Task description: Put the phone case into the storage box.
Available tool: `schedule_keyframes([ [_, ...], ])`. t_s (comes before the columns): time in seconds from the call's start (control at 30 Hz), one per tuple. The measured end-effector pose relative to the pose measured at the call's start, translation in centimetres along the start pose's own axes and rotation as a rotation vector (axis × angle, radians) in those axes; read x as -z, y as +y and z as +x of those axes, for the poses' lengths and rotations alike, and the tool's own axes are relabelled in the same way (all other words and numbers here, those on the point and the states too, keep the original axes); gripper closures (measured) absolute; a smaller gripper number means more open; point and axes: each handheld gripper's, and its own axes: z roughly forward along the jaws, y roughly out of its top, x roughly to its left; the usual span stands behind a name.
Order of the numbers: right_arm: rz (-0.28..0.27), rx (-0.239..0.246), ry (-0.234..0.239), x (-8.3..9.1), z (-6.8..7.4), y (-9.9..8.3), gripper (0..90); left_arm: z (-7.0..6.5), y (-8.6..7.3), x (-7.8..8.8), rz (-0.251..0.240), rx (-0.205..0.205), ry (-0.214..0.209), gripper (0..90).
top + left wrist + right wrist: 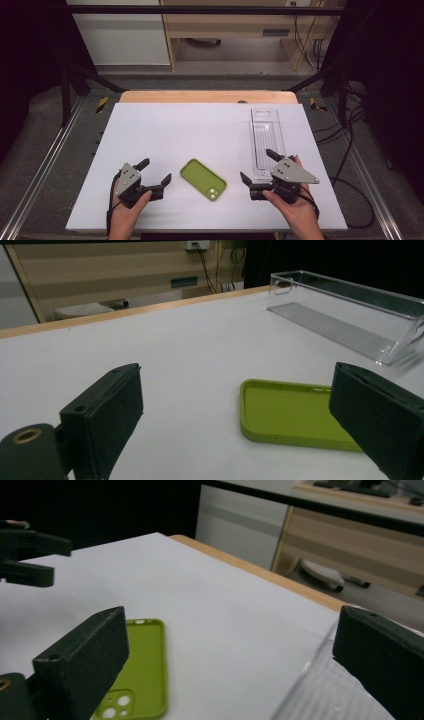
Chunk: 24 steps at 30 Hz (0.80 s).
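Two open grippers flank the green phone case point(203, 179) on bare table point(175, 125).

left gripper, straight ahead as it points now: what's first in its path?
Probably the green phone case: it lies just ahead between the open jaws of the left gripper, nearer its right jaw. Depth unclear; the clear tray sits farther off.

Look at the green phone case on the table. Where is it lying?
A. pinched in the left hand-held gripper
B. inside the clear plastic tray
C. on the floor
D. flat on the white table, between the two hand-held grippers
D: the green phone case lies flat on the white table, between the left hand-held gripper and the right hand-held gripper, apart from the clear plastic tray, and nothing grips it.
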Motion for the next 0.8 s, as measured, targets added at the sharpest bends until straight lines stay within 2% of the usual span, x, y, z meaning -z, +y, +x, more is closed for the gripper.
schedule_keyframes([
  [0.03, 0.035, 0.006, 0.020, -0.9, 0.7, 0.1, 2.2, 0.2, 0.0, 0.0, -0.014, 0.018, 0.005, 6.2],
  [0.07, 0.055, 0.001, 0.031, -1.4, 1.0, 0.1, 2.4, 0.6, -0.1, 0.2, -0.027, 0.018, 0.013, 6.3],
  [0.1, 0.055, 0.001, 0.031, -1.4, 1.0, 0.1, 2.4, 0.6, -0.1, 0.2, -0.027, 0.018, 0.013, 6.2],
  [0.23, 0.148, 0.002, 0.089, -3.7, 2.3, -0.3, 3.5, 1.3, -0.3, 0.4, -0.028, 0.013, 0.035, 6.2],
  [0.43, 0.242, 0.004, 0.168, -6.4, 4.0, -1.0, 4.1, 1.8, -0.5, 0.6, -0.027, 0.002, 0.049, 6.1],
  [0.5, 0.269, 0.009, 0.177, -7.1, 4.2, -1.3, 4.2, 1.9, -0.5, 0.5, -0.031, 0.011, 0.052, 5.4],
  [0.6, 0.332, -0.003, 0.173, -8.4, 4.5, -2.1, 4.9, 1.7, -0.5, 0.4, -0.029, 0.002, 0.070, 2.7],
  [0.7, 0.355, -0.009, 0.194, -8.9, 4.7, -2.5, 5.3, 1.6, -0.4, 0.4, -0.027, -0.008, 0.070, 2.4],
  [0.77, 0.383, -0.012, 0.211, -9.4, 4.8, -2.9, 5.6, 1.5, -0.5, 0.4, -0.028, -0.008, 0.067, 2.0],
  [0.8, 0.411, -0.004, 0.234, -9.8, 5.0, -3.2, 5.6, 1.5, -0.5, 0.3, -0.028, -0.010, 0.063, 2.0],
])
